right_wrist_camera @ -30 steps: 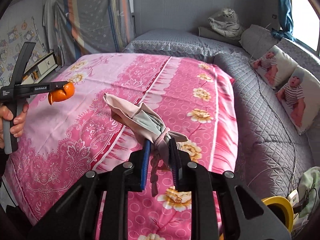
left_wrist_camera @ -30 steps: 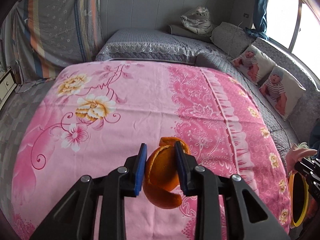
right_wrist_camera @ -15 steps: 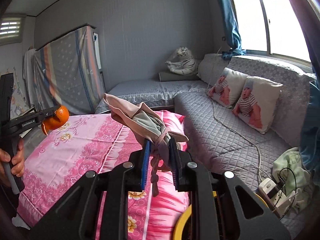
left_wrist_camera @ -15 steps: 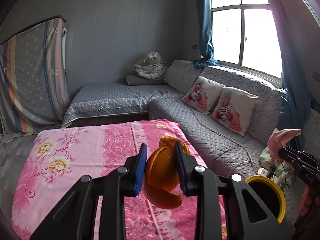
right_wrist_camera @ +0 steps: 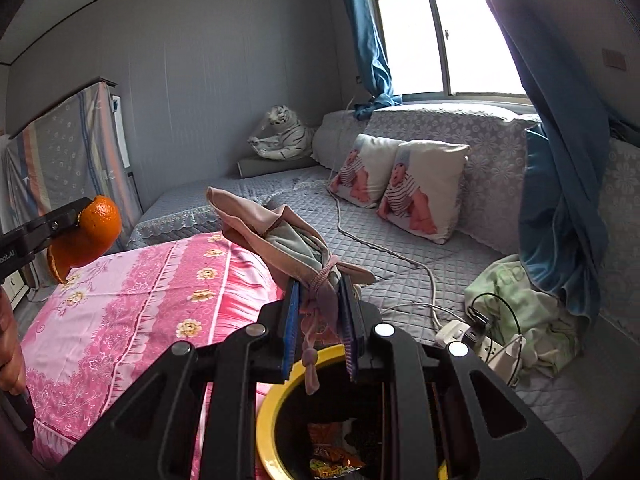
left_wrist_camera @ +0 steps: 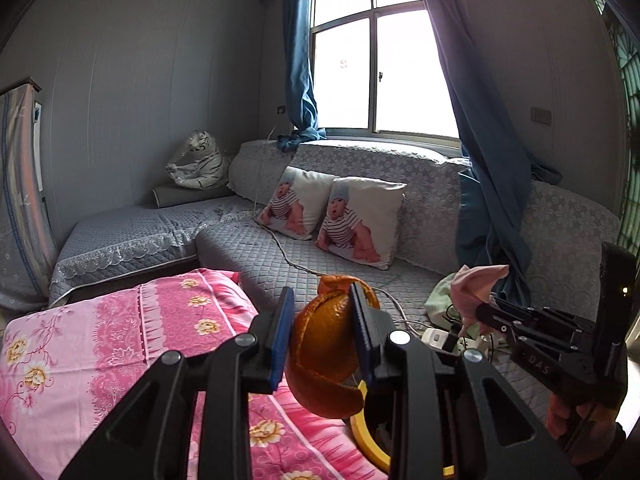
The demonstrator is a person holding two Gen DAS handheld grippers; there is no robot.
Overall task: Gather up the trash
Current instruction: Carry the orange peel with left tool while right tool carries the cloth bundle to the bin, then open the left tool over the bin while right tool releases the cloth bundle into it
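Holding wrappers, yellow-rimmed bin sits below.

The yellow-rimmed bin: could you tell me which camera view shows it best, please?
The right wrist view: the yellow-rimmed bin lies open below the right gripper, wrappers visible inside. The left wrist view shows only an arc of rim behind the orange peel.

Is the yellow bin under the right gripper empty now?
No, the yellow bin already holds an orange snack wrapper at its bottom.
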